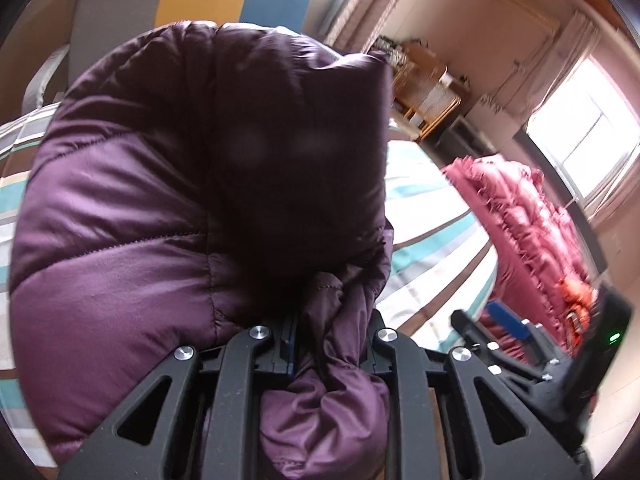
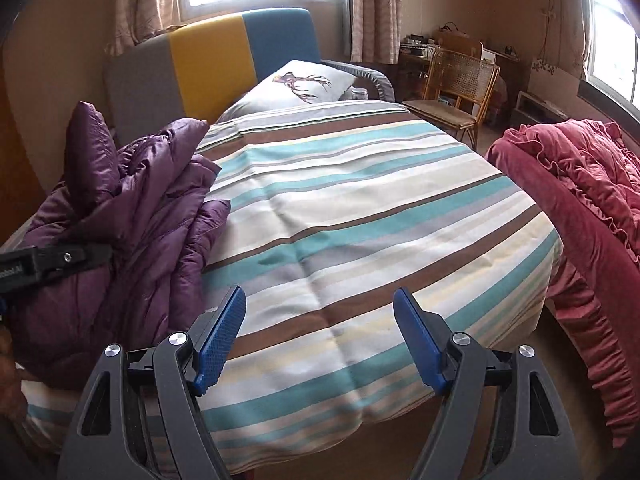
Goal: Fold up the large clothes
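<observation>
My left gripper (image 1: 332, 344) pinches a bunch of the purple jacket (image 2: 132, 216), heaped at the bed's (image 2: 360, 208) 9 o'clock edge, keeping it off the floor; my right gripper (image 2: 320, 340) gapes wide (nothing between the jaws), ready to take another edge

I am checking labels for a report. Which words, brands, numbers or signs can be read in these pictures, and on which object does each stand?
"obot.AI": white letters, cut off by the picture's edge, on the black body of the left gripper.
Papers on the far desk: too small to read.
Nothing else readable; the purple jacket shows no label.
</observation>
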`<state>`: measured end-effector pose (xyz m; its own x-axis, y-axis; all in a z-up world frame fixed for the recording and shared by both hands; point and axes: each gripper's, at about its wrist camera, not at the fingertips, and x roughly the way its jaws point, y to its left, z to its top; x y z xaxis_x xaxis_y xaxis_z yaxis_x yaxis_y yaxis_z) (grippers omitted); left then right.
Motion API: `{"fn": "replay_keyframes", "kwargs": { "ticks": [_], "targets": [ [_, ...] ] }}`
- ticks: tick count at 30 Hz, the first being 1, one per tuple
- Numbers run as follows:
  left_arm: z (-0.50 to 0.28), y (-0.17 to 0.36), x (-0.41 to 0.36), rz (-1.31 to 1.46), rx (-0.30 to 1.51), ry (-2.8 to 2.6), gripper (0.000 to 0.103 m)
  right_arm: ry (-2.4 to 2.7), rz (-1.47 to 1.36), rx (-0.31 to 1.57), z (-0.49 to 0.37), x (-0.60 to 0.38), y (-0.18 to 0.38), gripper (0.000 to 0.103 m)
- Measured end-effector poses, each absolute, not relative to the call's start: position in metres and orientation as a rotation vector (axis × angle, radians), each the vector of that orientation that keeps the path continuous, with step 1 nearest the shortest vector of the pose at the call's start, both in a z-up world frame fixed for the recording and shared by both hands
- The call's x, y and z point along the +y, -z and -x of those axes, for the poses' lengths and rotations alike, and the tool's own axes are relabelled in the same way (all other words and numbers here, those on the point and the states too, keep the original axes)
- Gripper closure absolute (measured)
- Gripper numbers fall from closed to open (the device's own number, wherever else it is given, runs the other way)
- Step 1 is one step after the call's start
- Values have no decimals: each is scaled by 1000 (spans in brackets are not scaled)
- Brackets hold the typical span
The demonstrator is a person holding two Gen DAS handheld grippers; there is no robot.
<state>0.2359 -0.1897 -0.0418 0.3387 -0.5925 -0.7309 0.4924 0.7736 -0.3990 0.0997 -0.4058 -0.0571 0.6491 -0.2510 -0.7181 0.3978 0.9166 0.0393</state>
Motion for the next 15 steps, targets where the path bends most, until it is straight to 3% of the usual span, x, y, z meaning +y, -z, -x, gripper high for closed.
{"fn": "replay_keyframes", "kwargs": {
  "ticks": [5, 8, 9, 11, 15],
  "targets": [
    [-227, 37, -199, 88, 992, 696, 83, 372, -230, 806, -103, -422, 63, 27],
    [-225, 25, -185, 120, 973, 747, 69, 361, -255, 805, -102, -425, 61, 27],
    [-221, 16, -181, 143, 965, 775, 57, 354, -263, 802, -103, -425, 58, 27],
    [-217, 5, -171, 162, 943, 802, 43, 346, -255, 788, -103, -422, 52, 27],
    [-204, -24, -145, 198, 883, 865, 33, 317, -228, 761, -106, -408, 38, 27]
  ]
}}
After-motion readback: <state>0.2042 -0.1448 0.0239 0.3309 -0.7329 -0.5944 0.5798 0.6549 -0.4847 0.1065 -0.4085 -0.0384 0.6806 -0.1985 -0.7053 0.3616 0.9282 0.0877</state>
